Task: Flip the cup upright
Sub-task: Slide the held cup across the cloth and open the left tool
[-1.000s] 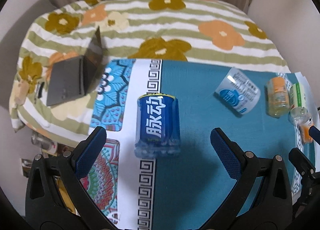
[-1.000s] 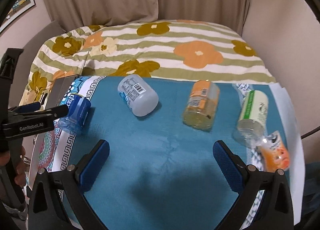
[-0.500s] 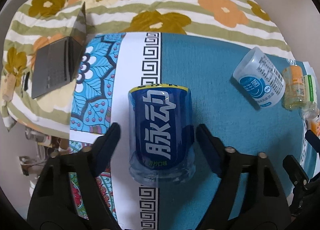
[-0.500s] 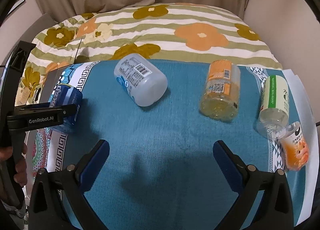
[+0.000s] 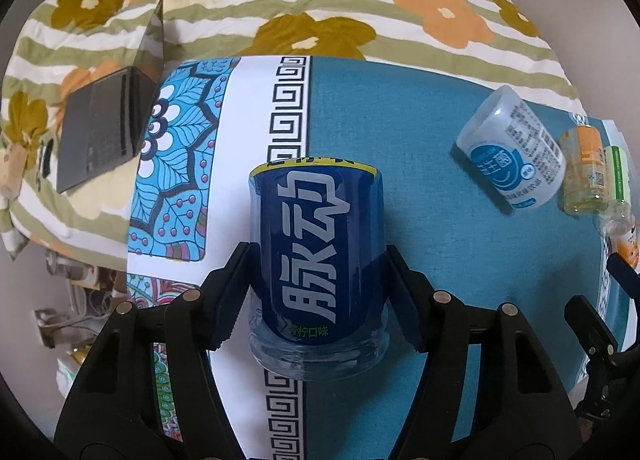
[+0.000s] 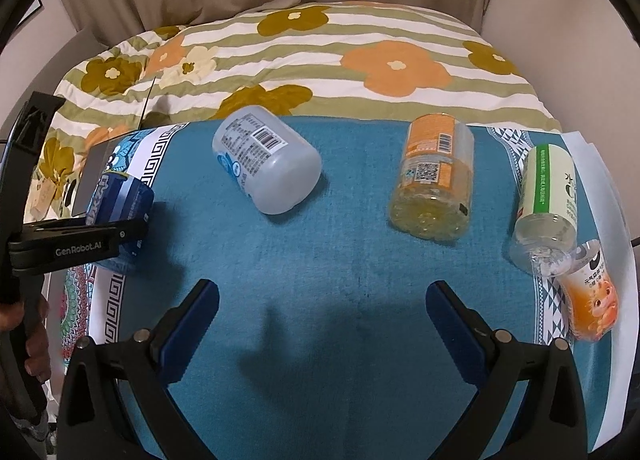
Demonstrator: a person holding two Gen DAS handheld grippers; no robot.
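A blue cup (image 5: 316,256) with white characters lies on its side on the patterned cloth (image 5: 420,132). My left gripper (image 5: 318,276) is shut on it, one finger on each flank. The same cup (image 6: 120,200) shows at the left of the right wrist view, clamped by the left gripper's black finger (image 6: 80,238). My right gripper (image 6: 322,304) is open and empty above the teal cloth (image 6: 340,260), well right of the blue cup.
A white-blue cup (image 6: 266,166), an orange cup (image 6: 434,186), a green-white cup (image 6: 546,204) and a small orange bottle (image 6: 592,306) lie on their sides along the cloth. A laptop (image 5: 108,132) sits on the floral bedding (image 5: 360,0) at the left.
My left gripper has moved in around the blue cup and closed on it. The right gripper has stayed open and moved a little forward over the cloth.
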